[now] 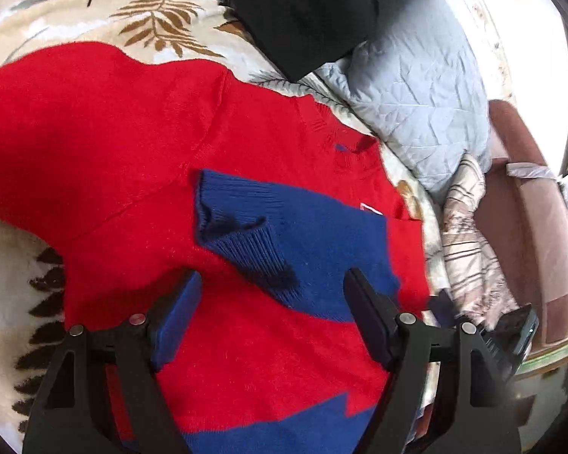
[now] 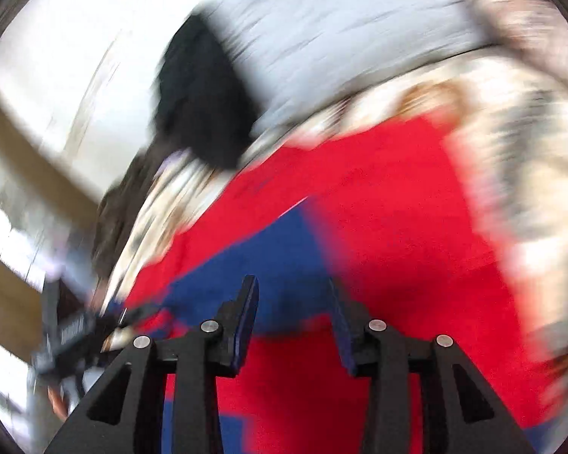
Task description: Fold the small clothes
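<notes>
A red and blue knitted sweater (image 1: 140,140) lies spread on a leaf-patterned blanket (image 1: 94,7). Its blue sleeve with a ribbed cuff (image 1: 253,242) is folded across the red body. My left gripper (image 1: 272,283) is open and empty, just above the sweater near the cuff. In the blurred right wrist view the same sweater (image 2: 390,208) fills the lower middle. My right gripper (image 2: 293,287) is open and empty, over a blue patch of the sweater.
A black garment (image 1: 310,11) lies at the far edge of the blanket, also seen in the right wrist view (image 2: 204,98). A pale blue quilted garment (image 1: 416,87) lies to the right. A pink-brown chair (image 1: 526,204) stands beyond the bed's right edge.
</notes>
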Demonstrator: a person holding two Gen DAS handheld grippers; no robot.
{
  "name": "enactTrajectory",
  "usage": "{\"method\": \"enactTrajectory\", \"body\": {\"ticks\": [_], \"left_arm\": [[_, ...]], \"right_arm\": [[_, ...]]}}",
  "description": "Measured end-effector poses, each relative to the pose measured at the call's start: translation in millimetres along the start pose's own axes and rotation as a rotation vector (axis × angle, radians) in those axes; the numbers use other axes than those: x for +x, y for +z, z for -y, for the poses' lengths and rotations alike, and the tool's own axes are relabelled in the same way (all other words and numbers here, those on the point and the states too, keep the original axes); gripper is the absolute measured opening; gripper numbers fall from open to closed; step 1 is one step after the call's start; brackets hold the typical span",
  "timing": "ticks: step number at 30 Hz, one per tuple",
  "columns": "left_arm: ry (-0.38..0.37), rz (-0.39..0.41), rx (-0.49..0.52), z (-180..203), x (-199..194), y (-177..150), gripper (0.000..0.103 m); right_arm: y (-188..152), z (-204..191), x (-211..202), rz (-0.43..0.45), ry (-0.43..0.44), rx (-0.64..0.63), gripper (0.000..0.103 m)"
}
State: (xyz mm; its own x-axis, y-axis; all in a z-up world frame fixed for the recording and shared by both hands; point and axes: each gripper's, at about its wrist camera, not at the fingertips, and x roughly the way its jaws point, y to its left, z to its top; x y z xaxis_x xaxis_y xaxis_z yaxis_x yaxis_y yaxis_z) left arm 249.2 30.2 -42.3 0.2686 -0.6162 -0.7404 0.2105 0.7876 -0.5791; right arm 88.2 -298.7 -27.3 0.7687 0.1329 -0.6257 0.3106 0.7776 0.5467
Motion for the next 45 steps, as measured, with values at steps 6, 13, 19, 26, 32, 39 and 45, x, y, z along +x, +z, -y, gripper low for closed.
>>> {"method": "enactTrajectory", "body": {"ticks": [6,13,19,26,32,39,45], "left_arm": [[0.052,0.066,0.021,7.4,7.2,-0.7,0.016],[0.102,0.165,0.037,11.1,-11.4,1.7,0.007],[0.16,0.055,0.034,4.1,12.0,-1.1,0.011],[0.042,0.22,0.001,5.7,-49.2,9.0,0.043],[0.195,0.09,0.048,7.0,1.1,3.5,0.043],[0.175,0.102,0.014,1.2,-4.4,-2.6,0.045],[0.102,0.142,-0.091,-13.4,-33.4,4.3,0.045]], "right_arm": [[30.7,93.6,-11.5,0.052,-0.058,0.274,0.042],[44.1,62.7,1.3,0.06,0.028,0.13,0.009],[31.8,86.3,22.8,-0.052,-0.124,0.183,0.01],[40.8,44.0,-15.1,0.125,-0.083,0.049,0.019],[25.8,21.2,21.4,0.01,-0.067,-0.014,0.02],[13.1,-4.6,33.9,-0.012,-0.072,-0.089,0.026],[-12.1,-31.5,71.0,-0.129,-0.026,-0.157,0.03]]}}
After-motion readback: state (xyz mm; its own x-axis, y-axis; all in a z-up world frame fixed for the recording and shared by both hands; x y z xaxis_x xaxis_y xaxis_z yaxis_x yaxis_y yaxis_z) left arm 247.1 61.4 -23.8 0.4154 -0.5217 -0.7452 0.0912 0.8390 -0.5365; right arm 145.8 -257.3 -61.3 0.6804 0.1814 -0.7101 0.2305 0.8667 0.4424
